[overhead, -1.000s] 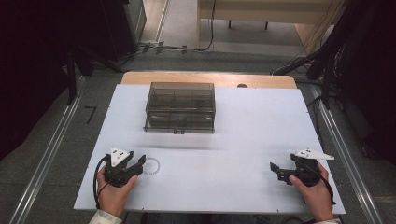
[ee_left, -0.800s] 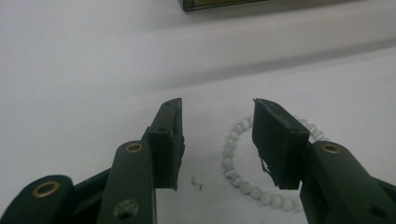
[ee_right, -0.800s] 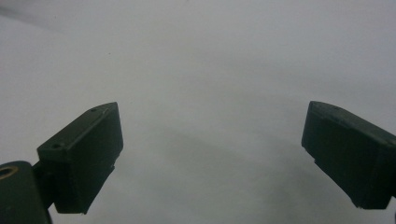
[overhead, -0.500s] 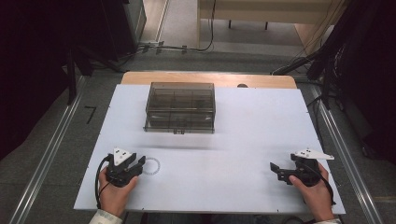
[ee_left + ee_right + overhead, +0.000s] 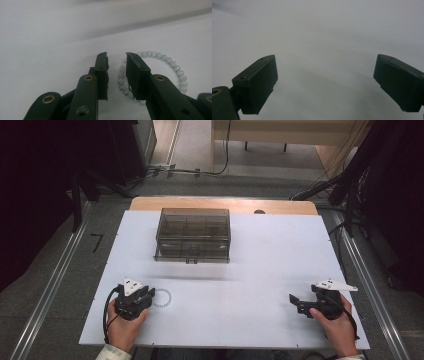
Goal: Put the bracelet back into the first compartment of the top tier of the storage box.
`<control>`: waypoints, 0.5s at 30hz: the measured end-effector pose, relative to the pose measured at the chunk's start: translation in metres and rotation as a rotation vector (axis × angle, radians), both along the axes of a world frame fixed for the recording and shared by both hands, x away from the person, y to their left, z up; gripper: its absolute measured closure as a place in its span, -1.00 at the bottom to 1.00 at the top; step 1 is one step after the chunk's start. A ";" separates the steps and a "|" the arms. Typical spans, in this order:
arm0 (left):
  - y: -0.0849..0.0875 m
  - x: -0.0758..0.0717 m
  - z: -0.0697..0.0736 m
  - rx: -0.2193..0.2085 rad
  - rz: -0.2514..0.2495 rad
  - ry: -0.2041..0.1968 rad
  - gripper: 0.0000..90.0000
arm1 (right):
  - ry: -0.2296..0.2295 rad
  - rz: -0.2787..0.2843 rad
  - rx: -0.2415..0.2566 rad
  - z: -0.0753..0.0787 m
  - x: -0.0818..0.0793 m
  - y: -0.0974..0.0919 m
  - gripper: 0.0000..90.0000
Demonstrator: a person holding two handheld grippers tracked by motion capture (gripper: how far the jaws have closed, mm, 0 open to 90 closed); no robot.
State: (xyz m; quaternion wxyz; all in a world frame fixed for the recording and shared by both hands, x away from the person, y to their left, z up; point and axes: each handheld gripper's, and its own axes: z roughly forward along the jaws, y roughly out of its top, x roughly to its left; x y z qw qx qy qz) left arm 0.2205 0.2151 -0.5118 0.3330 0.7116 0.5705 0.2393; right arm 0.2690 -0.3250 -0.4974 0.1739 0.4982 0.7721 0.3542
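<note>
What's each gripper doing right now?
Left gripper: open a little, jaws astride the bead bracelet, not yet closed on it.
Right gripper: wide open, holding nothing.

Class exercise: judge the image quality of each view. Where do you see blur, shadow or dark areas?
High view: the white table is evenly lit, its surroundings fall into darkness, and the smoky compartment box casts a faint shadow. Left gripper view: the bead bracelet is fairly sharp, the near fingers soft. Right gripper view: the fingers are blurred, with a soft shadow between them.
</note>
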 end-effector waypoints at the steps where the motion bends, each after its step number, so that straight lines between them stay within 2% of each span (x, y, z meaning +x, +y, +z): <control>1: 0.000 0.000 0.000 0.003 -0.002 0.001 0.64 | 0.001 -0.001 0.000 0.000 0.000 0.000 -0.92; 5: 0.001 0.001 0.000 0.015 -0.006 0.008 0.71 | 0.000 0.000 0.000 0.000 0.000 0.000 -0.92; 9: 0.004 0.002 0.000 -0.008 -0.003 0.013 0.79 | 0.001 0.002 0.001 0.000 0.000 0.000 -0.92; 15: 0.005 0.002 0.000 0.002 -0.010 0.012 0.86 | 0.003 0.001 0.001 0.000 0.000 0.000 -0.92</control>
